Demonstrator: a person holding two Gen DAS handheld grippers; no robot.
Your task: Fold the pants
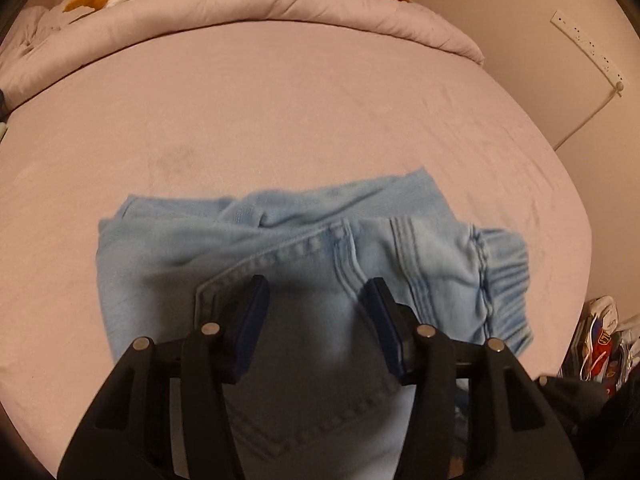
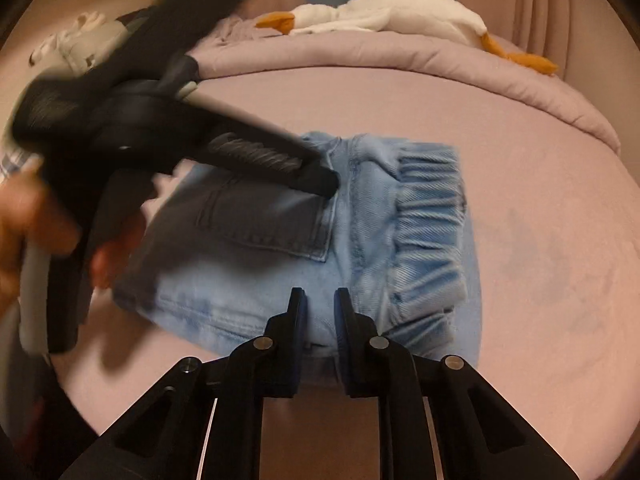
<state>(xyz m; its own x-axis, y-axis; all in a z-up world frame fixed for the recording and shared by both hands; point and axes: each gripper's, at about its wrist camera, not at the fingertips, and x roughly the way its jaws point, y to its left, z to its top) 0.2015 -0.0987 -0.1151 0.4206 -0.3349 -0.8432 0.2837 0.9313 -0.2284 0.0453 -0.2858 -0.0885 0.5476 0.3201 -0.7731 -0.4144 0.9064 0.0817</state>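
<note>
Light blue jeans lie folded into a compact stack on the pink bed sheet, back pocket up and elastic waistband to the right. My left gripper hovers over the pocket with its jaws apart and nothing between them. In the right wrist view that left gripper, held by a hand, points down at the pocket corner. My right gripper stands over the near edge of the jeans. Its jaws are close together with a narrow gap, and flat denim shows through it.
A rolled pink duvet runs along the far side of the bed, with a white plush goose on it. A power strip hangs on the wall to the right, and bags sit on the floor beside the bed.
</note>
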